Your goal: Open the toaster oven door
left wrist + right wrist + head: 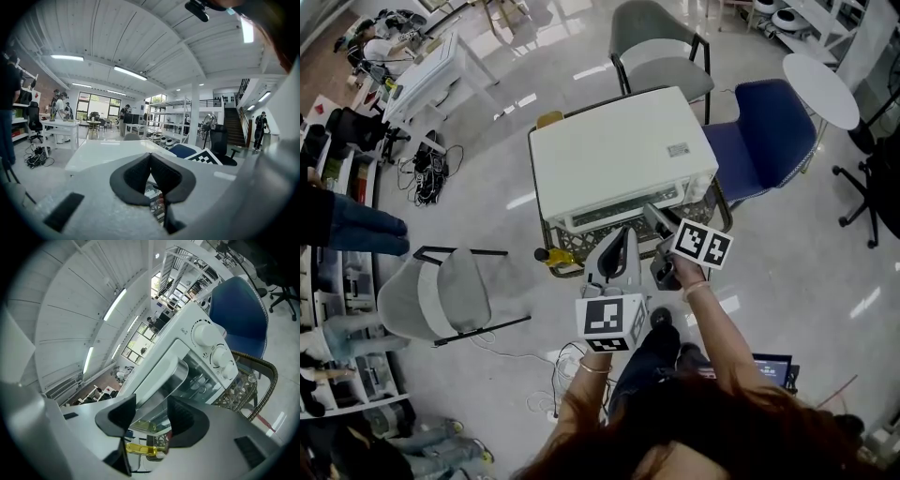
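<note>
Shiny grey floor fills my head view. On it, the white toaster oven (619, 155) sits on a dark woven stand (555, 234), with a blue chair (764, 131) just beside it. My left gripper (617, 251) and right gripper (659, 223) are both at the oven's front.

Left gripper view: the jaws are pressed together and hold nothing.

Right gripper view: the jaws stand apart, with the clear door handle (164, 376) between them. I cannot tell if they touch it.
</note>
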A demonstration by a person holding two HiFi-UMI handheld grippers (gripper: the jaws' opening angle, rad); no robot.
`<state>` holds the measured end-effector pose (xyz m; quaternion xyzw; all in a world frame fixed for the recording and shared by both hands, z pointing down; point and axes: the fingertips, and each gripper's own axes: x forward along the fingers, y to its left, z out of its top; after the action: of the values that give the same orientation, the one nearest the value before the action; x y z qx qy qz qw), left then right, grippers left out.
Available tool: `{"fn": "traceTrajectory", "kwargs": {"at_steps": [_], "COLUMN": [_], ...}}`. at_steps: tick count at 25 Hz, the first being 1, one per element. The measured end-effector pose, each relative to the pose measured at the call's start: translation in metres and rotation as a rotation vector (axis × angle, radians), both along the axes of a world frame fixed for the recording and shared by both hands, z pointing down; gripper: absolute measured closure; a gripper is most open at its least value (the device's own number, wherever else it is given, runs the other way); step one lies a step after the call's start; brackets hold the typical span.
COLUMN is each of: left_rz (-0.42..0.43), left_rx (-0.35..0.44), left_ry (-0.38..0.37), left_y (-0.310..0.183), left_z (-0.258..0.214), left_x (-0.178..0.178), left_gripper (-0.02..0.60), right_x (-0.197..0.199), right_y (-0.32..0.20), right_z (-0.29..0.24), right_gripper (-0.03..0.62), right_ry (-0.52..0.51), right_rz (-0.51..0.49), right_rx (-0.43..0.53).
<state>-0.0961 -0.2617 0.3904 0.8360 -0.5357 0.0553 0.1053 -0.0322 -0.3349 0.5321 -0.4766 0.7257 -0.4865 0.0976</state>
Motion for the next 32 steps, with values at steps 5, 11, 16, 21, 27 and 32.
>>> {"fn": "traceTrajectory", "kwargs": {"at_steps": [5, 11, 16, 21, 27, 32], "left_rz": [-0.001, -0.003, -0.007, -0.01, -0.013, -0.022], "left_rx": [-0.002, -0.001, 0.0, 0.001, -0.006, -0.016], "left_ry": [0.002, 0.004, 0.009, 0.015, 0.015, 0.017], "left_y": [0.004, 0.009, 0.012, 0.018, 0.026, 0.032], "left_z": [0.0, 0.003, 0.001, 0.001, 0.007, 0.009], "left_x": [0.001, 0.003, 0.004, 0.005, 0.005, 0.001], "left_gripper": [0.566, 0.566, 0.566, 0.566, 0.566, 0.566], "right_x": [0.002, 0.003, 0.003, 0.005, 0.007, 0.007], "right_y": [0.006, 0.014, 0.019, 0.028, 0.038, 0.047], "right_z": [0.002, 0.007, 0.007, 0.009, 0.014, 0.016], "right_gripper": [0.396, 0.395, 0.393, 0.39, 0.388, 0.388], "right_ry": [0.015, 0.028, 0.041, 0.054, 0.072, 0.09], "right_rz": [-0.007, -0.021, -0.034, -0.05, -0.063, -0.072], "right_rx": [0.006, 0.003, -0.003, -0.008, -0.017, -0.027]}}
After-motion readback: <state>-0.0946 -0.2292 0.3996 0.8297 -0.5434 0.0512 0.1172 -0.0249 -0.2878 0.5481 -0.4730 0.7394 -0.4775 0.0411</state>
